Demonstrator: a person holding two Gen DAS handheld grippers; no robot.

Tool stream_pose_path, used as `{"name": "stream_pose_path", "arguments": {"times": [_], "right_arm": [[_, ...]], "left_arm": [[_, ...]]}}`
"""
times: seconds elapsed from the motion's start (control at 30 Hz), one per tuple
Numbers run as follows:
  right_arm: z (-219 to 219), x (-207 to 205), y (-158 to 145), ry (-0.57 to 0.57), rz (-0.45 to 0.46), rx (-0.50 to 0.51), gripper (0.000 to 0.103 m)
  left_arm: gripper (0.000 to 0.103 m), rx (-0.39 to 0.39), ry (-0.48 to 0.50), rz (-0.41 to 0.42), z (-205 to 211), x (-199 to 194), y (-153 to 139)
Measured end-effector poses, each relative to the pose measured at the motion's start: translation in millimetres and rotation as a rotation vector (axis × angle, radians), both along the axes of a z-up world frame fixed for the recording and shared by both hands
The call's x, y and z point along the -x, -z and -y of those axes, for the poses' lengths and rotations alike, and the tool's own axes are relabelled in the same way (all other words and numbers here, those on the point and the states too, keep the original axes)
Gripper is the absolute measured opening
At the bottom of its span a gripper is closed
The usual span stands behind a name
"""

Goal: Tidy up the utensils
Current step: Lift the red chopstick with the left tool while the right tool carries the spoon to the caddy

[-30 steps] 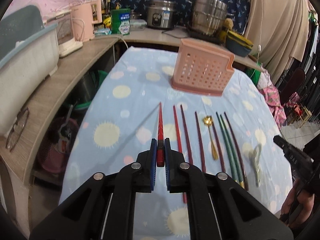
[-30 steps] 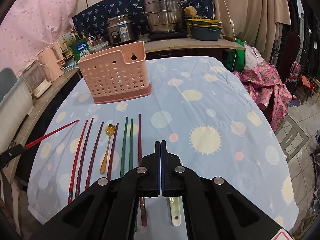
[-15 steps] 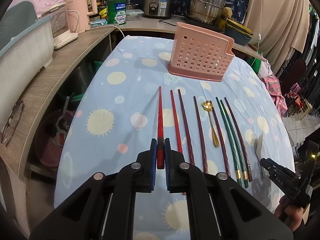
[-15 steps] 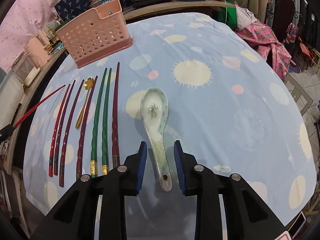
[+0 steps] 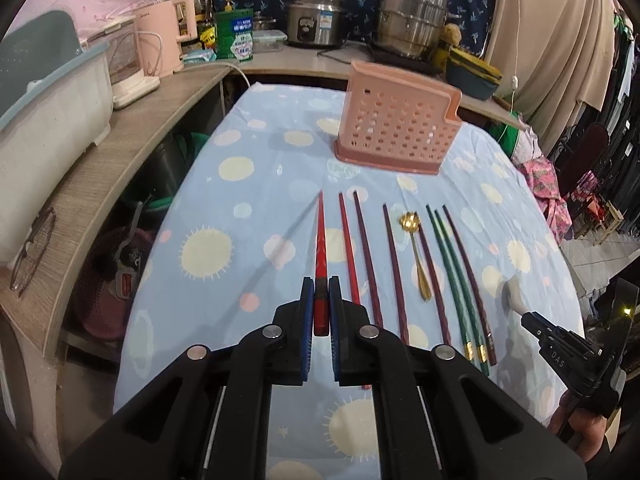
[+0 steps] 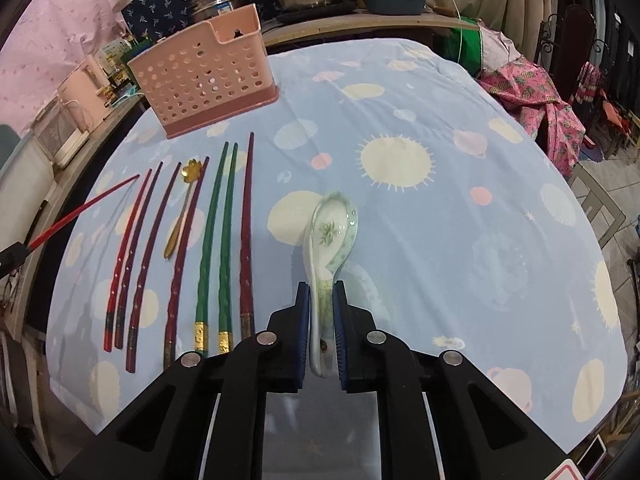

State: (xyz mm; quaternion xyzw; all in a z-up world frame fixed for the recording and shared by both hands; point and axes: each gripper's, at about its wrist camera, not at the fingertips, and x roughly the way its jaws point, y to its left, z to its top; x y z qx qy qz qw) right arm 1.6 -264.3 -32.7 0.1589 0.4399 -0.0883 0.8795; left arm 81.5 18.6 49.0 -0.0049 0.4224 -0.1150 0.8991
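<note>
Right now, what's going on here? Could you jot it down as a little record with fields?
left gripper: shut on a red chopstick, lifted above the cloth
right gripper: shut on the handle of a ceramic spoon
still on the tablecloth: seven chopsticks in a row, a gold spoon among them
pink basket: upright beyond the row; inside not visible

left gripper (image 5: pixel 321 304): held level at near left, jaws clamped on red chopstick (image 5: pixel 320 248) | right gripper (image 6: pixel 322 320): held low at near right, jaws closed on ceramic spoon (image 6: pixel 330 240) handle
</note>
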Motion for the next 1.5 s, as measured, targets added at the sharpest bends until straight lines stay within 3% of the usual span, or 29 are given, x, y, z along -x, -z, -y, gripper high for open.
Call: {"name": "stream_pose_path", "arguments": {"times": [0.43, 0.77, 0.93, 1.2, 1.33, 1.5], "right_arm": [[6, -33, -51, -0.010, 0.124, 0.027, 0.006], [17, -63, -92, -0.020, 0.239, -0.053, 0.006], [18, -97, -123, -0.038, 0.325, -0.047, 0.006], [26, -168, -150, -0.057, 0.433, -0.154, 0.006], [35, -206, -152, -0.058, 0.459, -0.241, 0.006], [36, -239, -144, -0.063, 0.446, -0.263, 0.006]], "left_arm": [[0.007, 0.047, -0.032, 0.157, -2, -27, -59], [0.007, 0.078, -0.031, 0.263, 7, -62, -105], [0.007, 0.089, -0.036, 0.359, 18, -83, -143], [0.007, 0.171, -0.046, 0.523, 34, -122, -200], [0.007, 0.198, -0.043, 0.555, 45, -147, -213], [0.007, 0.206, -0.037, 0.557, 57, -173, -212]]}}
